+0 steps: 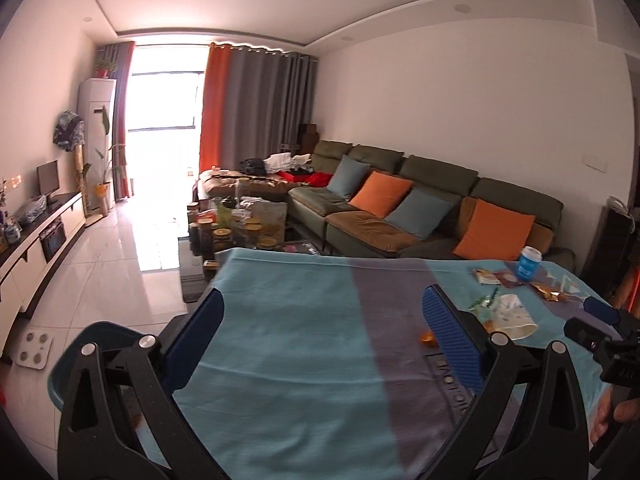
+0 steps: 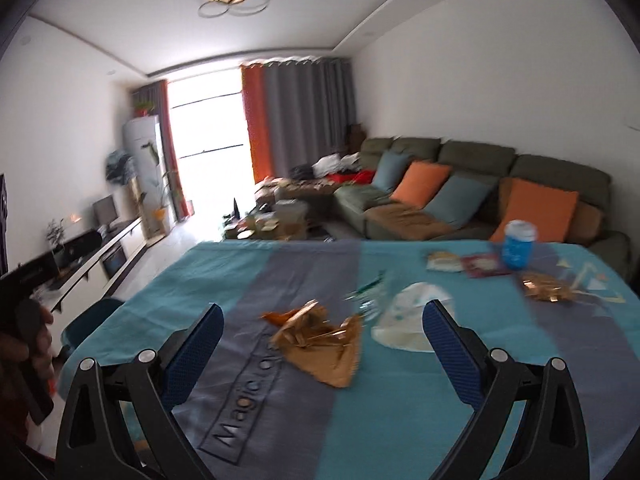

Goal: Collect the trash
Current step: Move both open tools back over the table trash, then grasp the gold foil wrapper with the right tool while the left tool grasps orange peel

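Note:
Trash lies scattered on a table under a teal and grey cloth (image 2: 240,280). A crumpled gold wrapper (image 2: 324,340) sits just ahead of my right gripper (image 2: 323,336), which is open and empty above the cloth. Beside it lie a tipped paper cup (image 2: 412,320), a green-and-clear wrapper (image 2: 368,292), a second gold wrapper (image 2: 548,286), a red packet (image 2: 484,266), a pale packet (image 2: 442,261) and an upright blue cup (image 2: 518,245). My left gripper (image 1: 322,334) hangs open over bare cloth (image 1: 280,320), left of the paper cup (image 1: 512,316) and blue cup (image 1: 529,263).
A teal bin (image 1: 96,344) stands on the floor by the table's left edge. A green sofa (image 2: 480,184) with orange and blue cushions lines the right wall. A cluttered coffee table (image 1: 236,224) sits beyond the table; a white scale (image 1: 34,346) lies on the tiled floor.

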A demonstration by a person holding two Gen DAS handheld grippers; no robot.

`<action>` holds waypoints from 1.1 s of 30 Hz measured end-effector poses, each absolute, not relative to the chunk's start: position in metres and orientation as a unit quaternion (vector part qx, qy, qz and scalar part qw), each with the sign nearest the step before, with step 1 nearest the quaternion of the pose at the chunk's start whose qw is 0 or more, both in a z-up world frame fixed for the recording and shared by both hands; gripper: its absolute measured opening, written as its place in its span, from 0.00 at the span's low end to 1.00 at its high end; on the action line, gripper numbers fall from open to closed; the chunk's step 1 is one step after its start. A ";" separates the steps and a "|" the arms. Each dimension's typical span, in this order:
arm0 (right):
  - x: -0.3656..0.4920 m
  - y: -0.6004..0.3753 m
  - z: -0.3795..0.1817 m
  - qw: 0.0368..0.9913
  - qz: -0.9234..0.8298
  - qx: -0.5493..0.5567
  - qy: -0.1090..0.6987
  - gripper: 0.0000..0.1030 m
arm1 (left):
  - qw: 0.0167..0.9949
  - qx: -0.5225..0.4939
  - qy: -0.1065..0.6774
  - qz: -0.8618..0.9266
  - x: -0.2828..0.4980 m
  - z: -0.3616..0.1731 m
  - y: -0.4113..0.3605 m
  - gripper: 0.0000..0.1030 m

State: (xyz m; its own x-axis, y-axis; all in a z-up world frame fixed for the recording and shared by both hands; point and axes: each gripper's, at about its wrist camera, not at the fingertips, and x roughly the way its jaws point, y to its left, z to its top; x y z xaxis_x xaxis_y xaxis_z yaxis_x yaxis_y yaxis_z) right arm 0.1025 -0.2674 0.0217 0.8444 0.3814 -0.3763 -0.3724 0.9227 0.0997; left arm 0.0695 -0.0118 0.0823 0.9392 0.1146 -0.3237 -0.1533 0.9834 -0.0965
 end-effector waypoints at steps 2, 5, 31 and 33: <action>0.099 -0.277 0.022 0.968 0.172 0.020 0.184 0.93 | 0.984 -0.049 0.160 0.065 0.076 0.078 -0.025 0.95; 0.094 -0.285 0.022 0.974 0.146 0.030 0.173 0.93 | 0.985 -0.032 0.158 0.052 0.077 0.073 -0.042 0.95; 0.203 -0.261 -0.046 0.906 0.165 0.064 0.384 0.51 | 0.968 0.011 0.252 -0.010 0.199 0.019 -0.064 0.95; 0.208 -0.255 -0.052 0.896 0.175 0.060 0.404 0.36 | 0.964 0.015 0.265 -0.018 0.213 0.013 -0.066 0.95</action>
State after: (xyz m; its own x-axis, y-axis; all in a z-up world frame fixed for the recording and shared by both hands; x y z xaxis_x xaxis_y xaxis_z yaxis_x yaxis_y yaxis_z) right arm 0.2081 -0.2546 -0.0519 0.6123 0.3630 -0.7024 -0.2656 0.9312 0.2498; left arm 0.2126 -0.0665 0.0130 0.8592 -0.0265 -0.5109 0.0425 0.9989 0.0196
